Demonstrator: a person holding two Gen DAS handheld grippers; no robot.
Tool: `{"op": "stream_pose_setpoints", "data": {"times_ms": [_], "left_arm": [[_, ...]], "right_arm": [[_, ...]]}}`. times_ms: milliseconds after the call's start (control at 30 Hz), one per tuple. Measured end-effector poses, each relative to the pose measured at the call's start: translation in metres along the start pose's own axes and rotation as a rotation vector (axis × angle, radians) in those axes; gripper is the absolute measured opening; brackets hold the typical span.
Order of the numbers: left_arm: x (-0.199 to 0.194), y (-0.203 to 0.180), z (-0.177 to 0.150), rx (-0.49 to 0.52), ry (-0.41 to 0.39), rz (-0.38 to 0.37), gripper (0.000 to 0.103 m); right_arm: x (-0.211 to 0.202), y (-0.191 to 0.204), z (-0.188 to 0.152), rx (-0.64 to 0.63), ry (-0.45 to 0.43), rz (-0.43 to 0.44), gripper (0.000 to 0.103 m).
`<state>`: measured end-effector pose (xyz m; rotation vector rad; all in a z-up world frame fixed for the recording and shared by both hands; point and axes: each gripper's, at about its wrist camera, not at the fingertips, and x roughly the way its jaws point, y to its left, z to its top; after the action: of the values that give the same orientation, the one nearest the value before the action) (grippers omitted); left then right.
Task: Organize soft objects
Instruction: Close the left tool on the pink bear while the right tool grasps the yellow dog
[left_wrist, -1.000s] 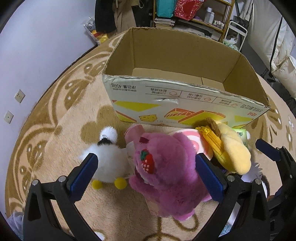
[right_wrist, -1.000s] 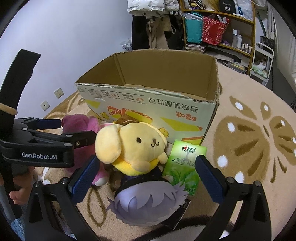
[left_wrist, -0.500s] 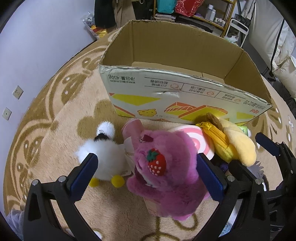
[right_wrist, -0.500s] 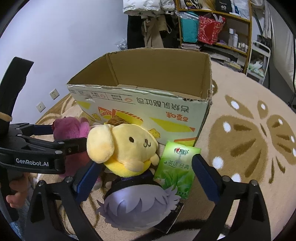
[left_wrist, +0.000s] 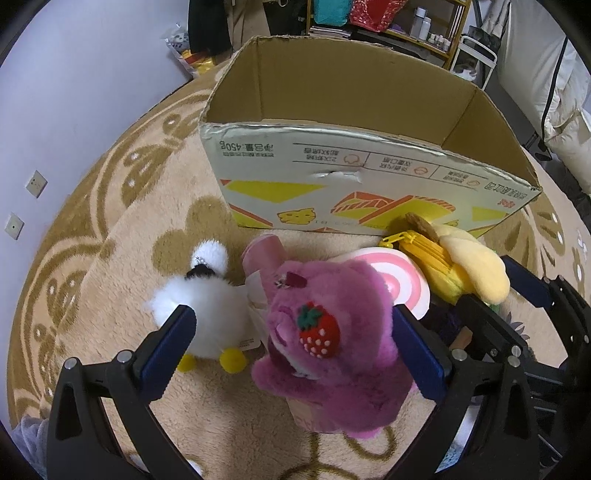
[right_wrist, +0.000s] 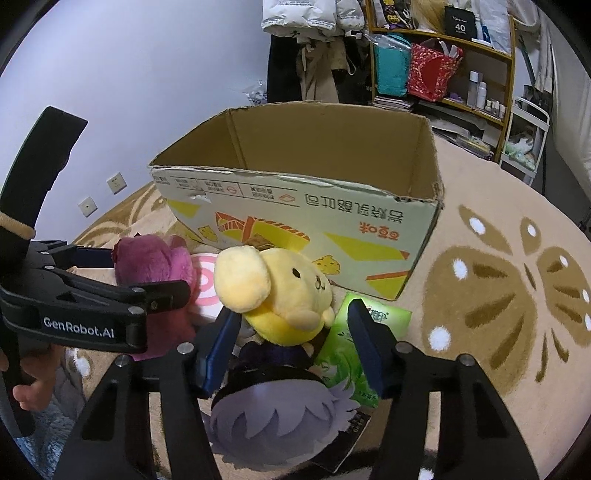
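Rug (right_wrist: 498, 295): cardboard box (right_wrist: 314, 229) at 12 o'clock (empty).
Right gripper (right_wrist: 291, 336): closing around yellow plush (right_wrist: 284, 291); grasp beginning.
Left gripper (left_wrist: 291, 343): spread, purple plush (left_wrist: 332, 350) between.

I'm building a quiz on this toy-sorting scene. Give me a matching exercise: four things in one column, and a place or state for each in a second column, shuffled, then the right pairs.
Things:
1. purple strawberry plush
2. yellow dog plush
3. cardboard box
4. white fluffy plush

Places or states:
A. open-topped, standing on the rug behind the toys
B. between the left gripper's open jaws
C. on the rug, left of the purple plush in the left wrist view
D. between the right gripper's closing jaws

Pairs: 1-B, 2-D, 3-A, 4-C
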<state>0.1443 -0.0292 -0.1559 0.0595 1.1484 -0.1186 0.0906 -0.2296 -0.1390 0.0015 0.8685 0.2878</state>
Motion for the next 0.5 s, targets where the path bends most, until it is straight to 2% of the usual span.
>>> {"op": "stream_pose_setpoints", "data": {"times_ms": [133,233,300,333,500], "left_arm": [[0.001,0.001,0.000,-0.020,0.016,-0.059,0.086],[0.001,0.000,-0.002,-0.020,0.022,-0.101,0.072],[-0.001,-0.003,-0.002,-0.013,0.016,-0.124,0.057],[-0.003,-0.004,-0.002,-0.010,0.012,-0.134,0.056],[-0.011,-0.009,-0.004,0.003,-0.019,-0.124,0.053]], "right_arm": [[0.003,0.003,0.004,-0.010,-0.004,0.011,0.063],[0.005,0.004,0.005,-0.028,-0.008,0.011,0.062],[0.005,0.005,0.004,-0.040,-0.013,0.020,0.042],[0.005,0.006,0.003,-0.042,-0.012,0.035,0.037],[0.001,0.006,0.003,-0.032,-0.026,0.051,0.032]]}}
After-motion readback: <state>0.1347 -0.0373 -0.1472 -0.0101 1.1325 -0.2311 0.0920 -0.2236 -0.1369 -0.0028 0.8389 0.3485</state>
